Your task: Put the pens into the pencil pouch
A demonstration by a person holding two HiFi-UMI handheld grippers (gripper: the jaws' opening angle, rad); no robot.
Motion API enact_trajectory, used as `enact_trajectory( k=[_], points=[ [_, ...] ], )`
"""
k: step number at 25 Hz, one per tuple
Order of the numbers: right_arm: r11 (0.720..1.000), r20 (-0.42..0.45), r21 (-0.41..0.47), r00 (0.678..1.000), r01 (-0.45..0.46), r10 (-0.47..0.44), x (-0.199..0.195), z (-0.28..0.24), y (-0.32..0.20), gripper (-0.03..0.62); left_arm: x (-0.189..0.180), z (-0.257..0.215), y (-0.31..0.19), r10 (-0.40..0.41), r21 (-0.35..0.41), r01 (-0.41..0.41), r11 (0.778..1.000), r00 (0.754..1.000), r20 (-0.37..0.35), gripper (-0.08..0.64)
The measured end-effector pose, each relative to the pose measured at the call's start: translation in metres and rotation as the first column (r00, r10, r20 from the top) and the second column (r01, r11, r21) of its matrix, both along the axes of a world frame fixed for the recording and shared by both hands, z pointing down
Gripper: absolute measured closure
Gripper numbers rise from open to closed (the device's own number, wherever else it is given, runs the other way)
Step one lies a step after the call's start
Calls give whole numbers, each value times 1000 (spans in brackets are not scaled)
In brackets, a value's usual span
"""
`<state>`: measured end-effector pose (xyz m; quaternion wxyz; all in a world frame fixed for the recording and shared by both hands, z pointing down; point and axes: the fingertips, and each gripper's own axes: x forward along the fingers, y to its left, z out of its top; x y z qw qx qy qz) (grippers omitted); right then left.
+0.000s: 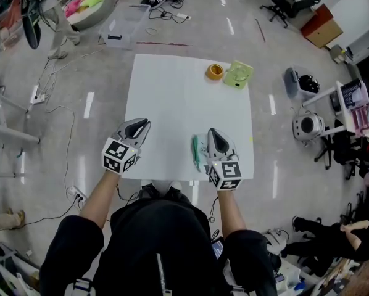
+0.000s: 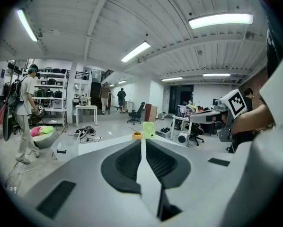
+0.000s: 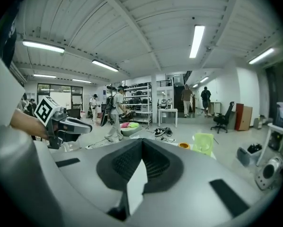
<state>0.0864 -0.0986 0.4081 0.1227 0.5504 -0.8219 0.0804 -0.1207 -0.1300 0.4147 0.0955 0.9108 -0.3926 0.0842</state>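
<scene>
At the near edge of the white table (image 1: 172, 97), the left gripper (image 1: 142, 124) and the right gripper (image 1: 213, 133) are held well apart, both pointing away from the person. In each gripper's own view the jaws stand together with nothing between the pads, so both tools are closed and empty.

Just left of the right gripper, a slim green thing (image 1: 195, 152) lies on the table, its length running near to far. It is too small to tell if it is the pencil pouch, a pen, or the pouch with pens inside. No other loose pen shows on the white top.

At the far edge, right of the middle, an orange roll of tape (image 1: 215, 71) sits just beside a pale green container (image 1: 238, 74).

As I judge it, nothing is carried now, so either no pen is picked yet or all pens are already in. The pictures do not decide which. If the green thing is the filled pouch, little is left to do.
</scene>
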Motion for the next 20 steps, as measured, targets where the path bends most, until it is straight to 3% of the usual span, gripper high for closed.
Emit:
enact_trajectory(
  k=[8,20],
  points=[
    [1000,-41,10,999,3,-3,-1,7,3,584,0,11,2,-9,-15,9,1000,1000,-7,515],
    [1000,-38,-4,999,8,-8,3,11,10,584,7,17,11,-12,-41,11,999,1000,-12,515]
  ],
)
